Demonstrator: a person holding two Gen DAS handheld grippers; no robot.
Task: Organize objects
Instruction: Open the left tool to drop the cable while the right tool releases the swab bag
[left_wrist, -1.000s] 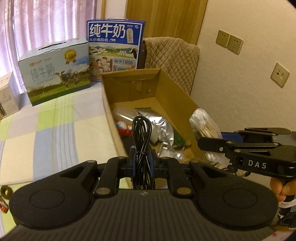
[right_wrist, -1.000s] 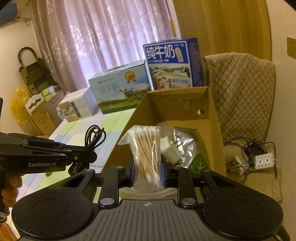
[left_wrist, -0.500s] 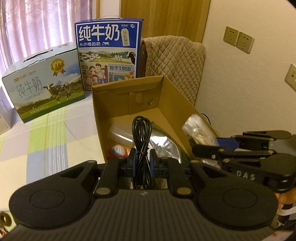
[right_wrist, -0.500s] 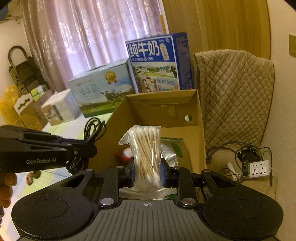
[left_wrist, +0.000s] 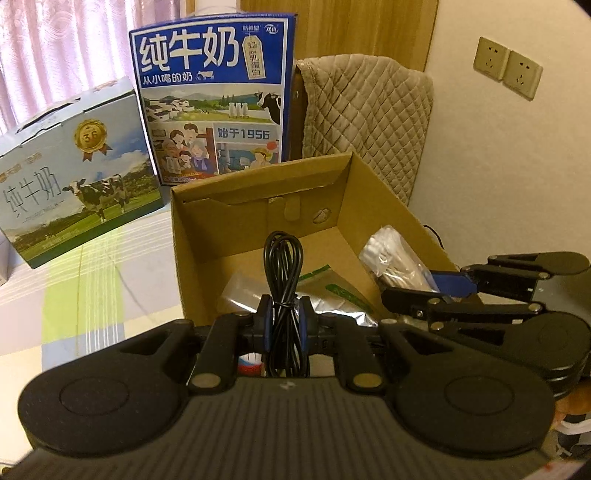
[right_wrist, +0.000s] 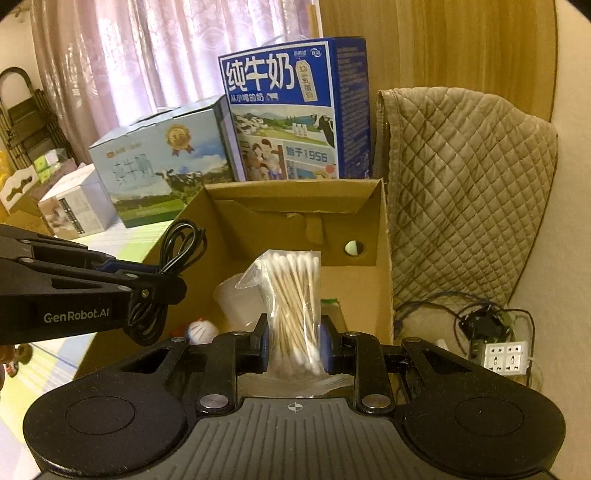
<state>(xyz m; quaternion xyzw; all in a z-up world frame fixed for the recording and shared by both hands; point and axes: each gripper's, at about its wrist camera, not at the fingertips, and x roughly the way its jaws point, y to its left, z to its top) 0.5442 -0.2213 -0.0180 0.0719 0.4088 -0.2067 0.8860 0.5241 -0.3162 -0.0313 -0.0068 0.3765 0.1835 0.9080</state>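
Both grippers are loaded and poised at the near edge of the open cardboard box (left_wrist: 376, 206). Left gripper (left_wrist: 283, 325) has its blue pads pinched tight on a coiled black cable (left_wrist: 283, 266), the loop standing upright above the jaws; right gripper (right_wrist: 293, 345) is clamped on a clear bag of cotton swabs (right_wrist: 291, 295), also held upright. From the side they sit level and close together, pointing forward over the box's opening, the cable to the left of the swabs. Inside the box lie a foil pouch (left_wrist: 332, 295), a translucent cup (right_wrist: 236, 302) and a small white toy (right_wrist: 201, 330). This looks like the drop-off step: each load wants carrying further over the box floor, lowering, then releasing. Behind stand two milk cartons (left_wrist: 214, 99) on the checked cloth.
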